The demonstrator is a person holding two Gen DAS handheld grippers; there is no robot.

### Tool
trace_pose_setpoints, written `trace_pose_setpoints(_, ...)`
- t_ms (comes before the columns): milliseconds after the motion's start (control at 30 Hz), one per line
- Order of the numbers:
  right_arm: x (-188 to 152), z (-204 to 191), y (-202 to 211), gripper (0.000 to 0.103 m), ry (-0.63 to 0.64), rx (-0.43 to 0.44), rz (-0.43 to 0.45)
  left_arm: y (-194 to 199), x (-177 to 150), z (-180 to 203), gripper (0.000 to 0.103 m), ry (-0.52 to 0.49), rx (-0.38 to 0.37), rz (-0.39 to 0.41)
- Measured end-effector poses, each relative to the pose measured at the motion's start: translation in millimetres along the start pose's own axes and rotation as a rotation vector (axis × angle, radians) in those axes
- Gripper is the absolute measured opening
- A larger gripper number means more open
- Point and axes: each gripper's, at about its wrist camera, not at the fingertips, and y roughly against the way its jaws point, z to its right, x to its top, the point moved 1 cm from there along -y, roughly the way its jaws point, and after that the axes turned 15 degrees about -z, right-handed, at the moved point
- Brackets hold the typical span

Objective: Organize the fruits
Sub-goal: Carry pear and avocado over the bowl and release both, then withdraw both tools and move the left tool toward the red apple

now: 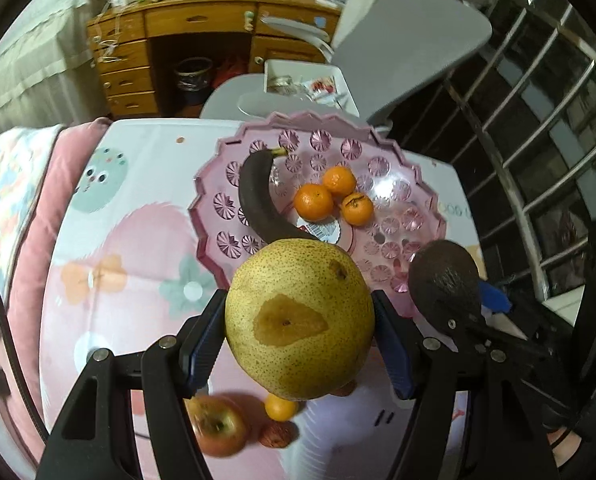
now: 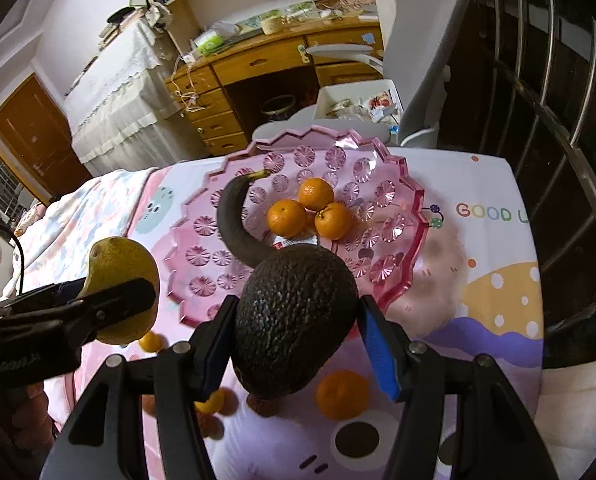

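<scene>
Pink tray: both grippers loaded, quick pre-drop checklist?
1. Left gripper holds the pear: ok.
2. Right gripper holds the avocado: ok.
3. Free room on the pink tray, right of the three oranges: ok.
4. Black banana clear of that room: ok.
5. Pear and avocado apart: ok.
6. Height above the tray: cannot tell.

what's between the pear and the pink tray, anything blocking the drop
Nothing stands between them. The pear, held in the left gripper, hangs just short of the pink tray. Inside, the blackened banana and three tangerines leave open floor.
</scene>
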Motion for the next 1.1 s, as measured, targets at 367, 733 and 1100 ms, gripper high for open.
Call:
trace_pose_setpoints(367,16,-2,-48,0.061,-0.045,-0.076,-0.115,-44,18,-12,0.068,-0.016,-0.040,-0.089)
trace_pose_setpoints(733,16,-6,-44,0.061,-0.067,-0.082,-0.103,-45,19,-19,0.072,0.023,-0.092,-0.087)
trace_pose_setpoints(1100,-3,-3,-18,0.061,-0.177,-0.056,-0.053,-18,2,-25,0.076,-0.033,-0.118,-0.039)
